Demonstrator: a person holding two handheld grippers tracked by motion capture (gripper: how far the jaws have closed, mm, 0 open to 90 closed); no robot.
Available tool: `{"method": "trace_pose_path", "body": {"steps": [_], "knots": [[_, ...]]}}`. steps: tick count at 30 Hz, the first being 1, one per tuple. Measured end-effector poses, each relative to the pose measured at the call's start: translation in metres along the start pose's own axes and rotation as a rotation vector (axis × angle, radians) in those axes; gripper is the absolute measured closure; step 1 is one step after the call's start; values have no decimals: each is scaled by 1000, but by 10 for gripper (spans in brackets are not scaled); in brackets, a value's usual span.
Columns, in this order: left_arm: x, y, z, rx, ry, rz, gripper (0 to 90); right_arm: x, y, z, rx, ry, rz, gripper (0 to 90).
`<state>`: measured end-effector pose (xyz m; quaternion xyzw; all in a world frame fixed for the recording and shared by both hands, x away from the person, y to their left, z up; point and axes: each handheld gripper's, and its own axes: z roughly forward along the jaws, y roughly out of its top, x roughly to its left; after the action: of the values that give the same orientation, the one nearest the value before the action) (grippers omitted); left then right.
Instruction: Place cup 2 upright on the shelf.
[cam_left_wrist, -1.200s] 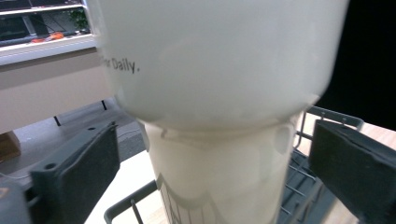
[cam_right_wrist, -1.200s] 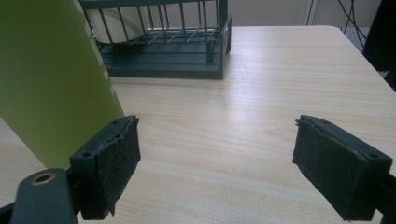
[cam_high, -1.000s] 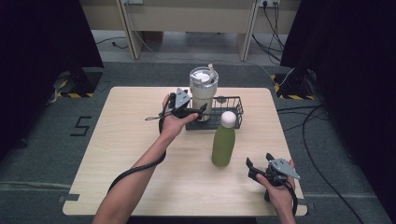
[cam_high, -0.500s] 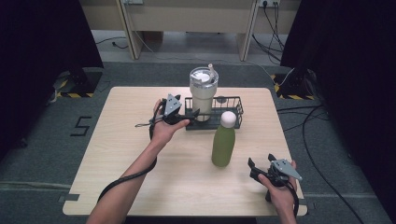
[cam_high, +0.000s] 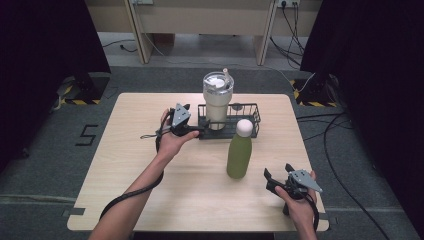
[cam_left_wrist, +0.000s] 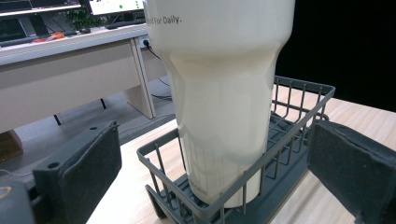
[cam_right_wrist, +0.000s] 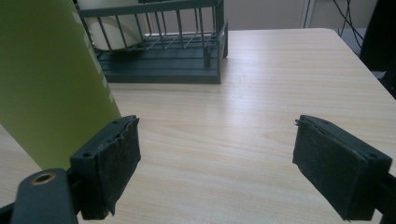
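A cream tumbler (cam_high: 217, 100) with a lid and straw stands upright in the left half of a dark wire basket (cam_high: 250, 117). My left gripper (cam_high: 194, 131) is just off the basket's left end, open, its jaws pointing at the tumbler. In the left gripper view the tumbler (cam_left_wrist: 224, 93) and basket (cam_left_wrist: 289, 140) stand ahead of the open gripper (cam_left_wrist: 215, 140), whose pads touch neither. A green bottle (cam_high: 239, 152) with a white cap stands in front of the basket. My right gripper (cam_high: 272, 181) is open near the table's front right; the bottle (cam_right_wrist: 51, 79) is beside its left pad (cam_right_wrist: 116, 158).
The basket's right half (cam_right_wrist: 159, 65) holds nothing. The light wooden table (cam_high: 125, 165) is bare at the left and front. Its right edge and front edge lie close to my right hand. Desks and cables stand on the floor beyond the table.
My left hand has drawn back to the left, from beside the tumbler to just off the basket's left end. The right hand has kept still.
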<state>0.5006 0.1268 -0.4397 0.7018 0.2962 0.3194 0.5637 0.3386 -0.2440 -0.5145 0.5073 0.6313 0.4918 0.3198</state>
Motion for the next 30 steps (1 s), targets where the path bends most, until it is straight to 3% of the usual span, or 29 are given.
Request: {"method": "trace_pose_path", "body": {"steps": [15,25,30], "knots": [[0,1,-17,-3,-5,9,26,11,10,-11,-31,46,-26,73],[6,2,-34,4,-12,28,27,22,22,-15,-77,79,-45,81],[11,-2,-45,-7,-7,2,27,31,31,-14,-93,118,-44,82]]}}
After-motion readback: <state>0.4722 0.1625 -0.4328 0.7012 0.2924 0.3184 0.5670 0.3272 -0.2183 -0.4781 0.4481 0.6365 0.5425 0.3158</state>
